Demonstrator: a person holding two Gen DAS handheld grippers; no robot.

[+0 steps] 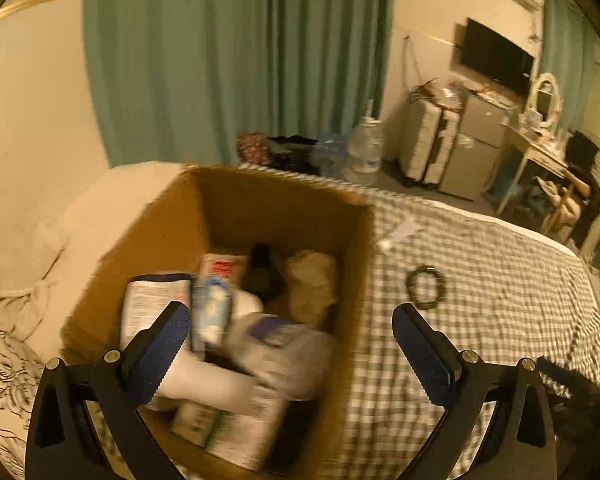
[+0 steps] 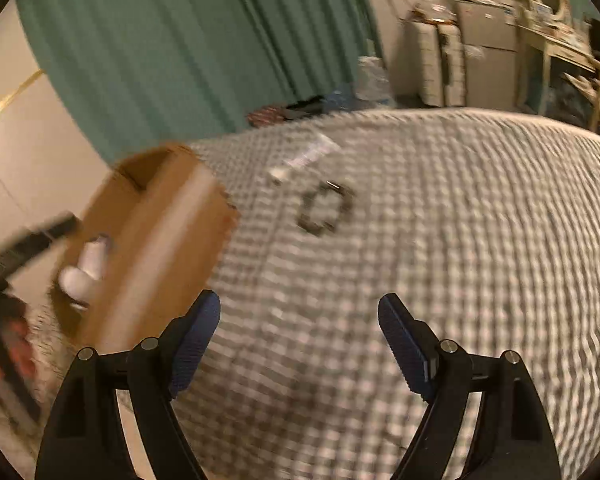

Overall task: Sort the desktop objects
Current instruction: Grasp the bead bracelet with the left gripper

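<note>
An open cardboard box [image 1: 172, 216] stands on a checked bedcover [image 1: 480, 300] and holds several items: white tubes, printed packets and a dark bottle. My left gripper [image 1: 290, 322] hangs open and empty above the box. A dark beaded bracelet [image 1: 426, 283] lies on the cover right of the box, with a small clear packet [image 1: 400, 234] beyond it. In the right wrist view my right gripper [image 2: 299, 312] is open and empty above the cover, with the bracelet [image 2: 326, 208] and packet [image 2: 308, 156] ahead and the box [image 2: 148, 248] at left.
A white pillow [image 1: 80, 232] lies left of the box. Green curtains [image 1: 228, 52] hang behind. Water bottles [image 1: 364, 148], suitcases [image 1: 428, 144], a small fridge [image 1: 476, 140] and a cluttered desk [image 1: 548, 148] stand beyond the bed. The left gripper's handle [image 2: 4, 264] shows at the far left.
</note>
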